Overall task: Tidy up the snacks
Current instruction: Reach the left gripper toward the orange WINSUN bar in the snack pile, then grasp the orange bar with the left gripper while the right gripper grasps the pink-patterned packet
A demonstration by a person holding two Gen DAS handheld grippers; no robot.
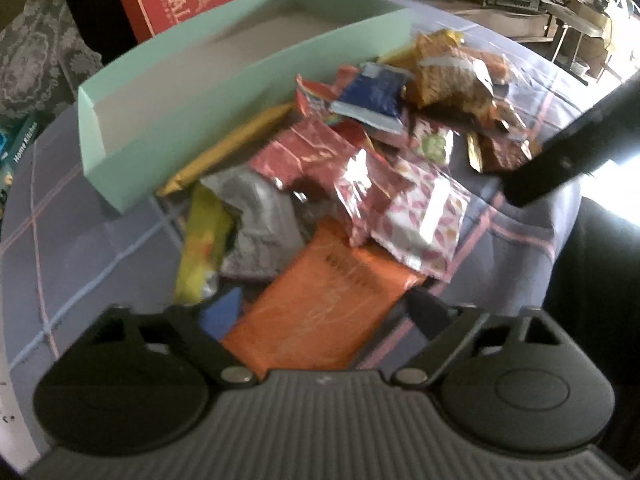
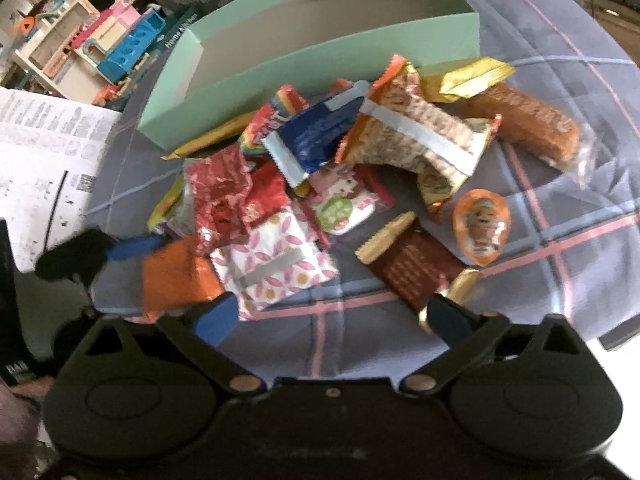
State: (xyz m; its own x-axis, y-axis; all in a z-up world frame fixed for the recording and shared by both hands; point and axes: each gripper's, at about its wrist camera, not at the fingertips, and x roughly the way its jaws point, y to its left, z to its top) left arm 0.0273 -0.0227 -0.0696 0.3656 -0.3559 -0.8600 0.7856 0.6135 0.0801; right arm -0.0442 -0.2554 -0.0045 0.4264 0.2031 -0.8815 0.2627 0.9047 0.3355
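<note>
A long mint-green cardboard box lies open-topped at the far side of the plaid blue cloth, its long axis running from near-left to far-right, nothing visible inside it. Just in front of it sits one loose heap of snack packets, pointing every which way. One flat orange foil packet lies nearest, its long axis angled toward the box. One white pouch with pink leaf print sits beside it, one dark blue sachet rides on top, one brown bar wrapper stretches out on the right, one orange foil egg beyond it, and one brown cake in clear wrap at far right. The left gripper hovers over the orange packet, jaws partly apart, gripping nothing I can see. The right gripper stands wide, bare cloth between its blue fingertips.
</note>
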